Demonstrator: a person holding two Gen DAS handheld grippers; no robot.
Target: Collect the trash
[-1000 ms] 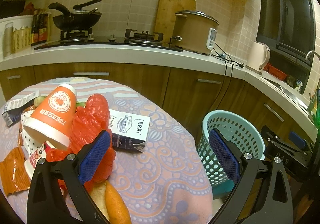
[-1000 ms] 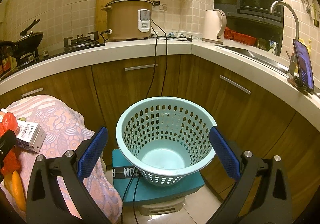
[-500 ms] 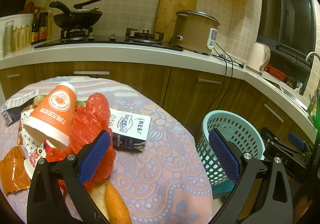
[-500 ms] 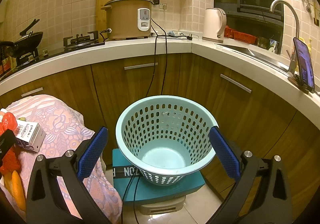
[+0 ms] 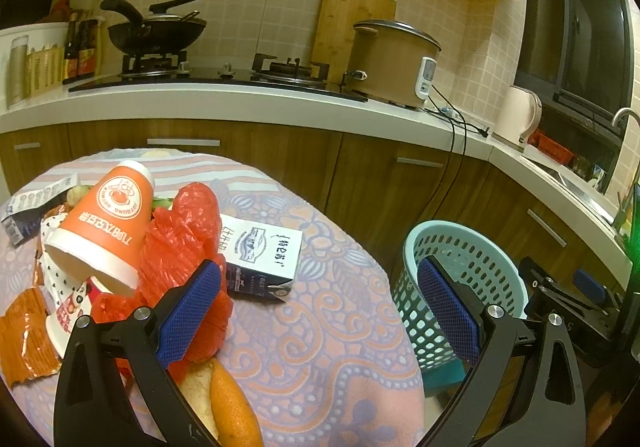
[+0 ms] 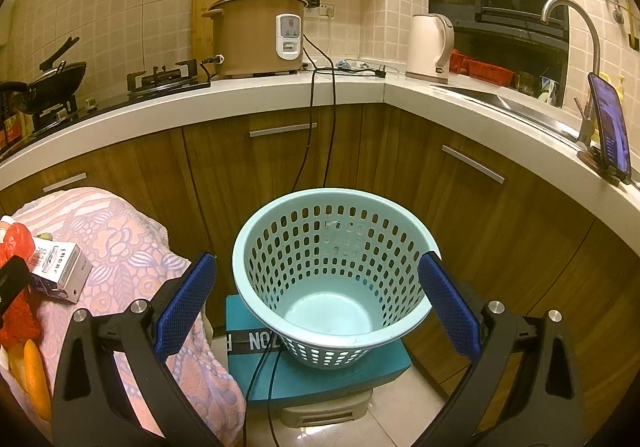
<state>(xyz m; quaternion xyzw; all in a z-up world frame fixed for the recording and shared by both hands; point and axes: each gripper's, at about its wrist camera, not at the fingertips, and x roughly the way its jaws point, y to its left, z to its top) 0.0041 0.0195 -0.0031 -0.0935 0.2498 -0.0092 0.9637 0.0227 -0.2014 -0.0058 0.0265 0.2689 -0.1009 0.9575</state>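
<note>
**Grippers spread wide over trash pile and basket**

Hovering above the patterned tablecloth, the left gripper has its blue-padded fingers spread far apart and grips nothing. Nearest the camera, between and under its left finger, lies an orange peel, with a crumpled red plastic bag just behind it; the left pad overlaps the bag in the view, though contact cannot be judged. Beside the bag to the right lies a small white milk carton on its side. To the bag's left, an orange paper cup is tipped over, mouth toward the camera, resting on other wrappers, including a torn orange wrapper at the table's edge. Past the table's right side stands the light blue perforated basket.

The right gripper is likewise wide apart and holds nothing; it faces the basket, whose rim sits between the two pads in the view. The basket stands on a teal box on the floor, and nothing is visible inside it. The carton and red bag show at the left on the table.

Farther back runs the white countertop, carrying a brown rice cooker, a wok on the stove, and a pale kettle.
</note>
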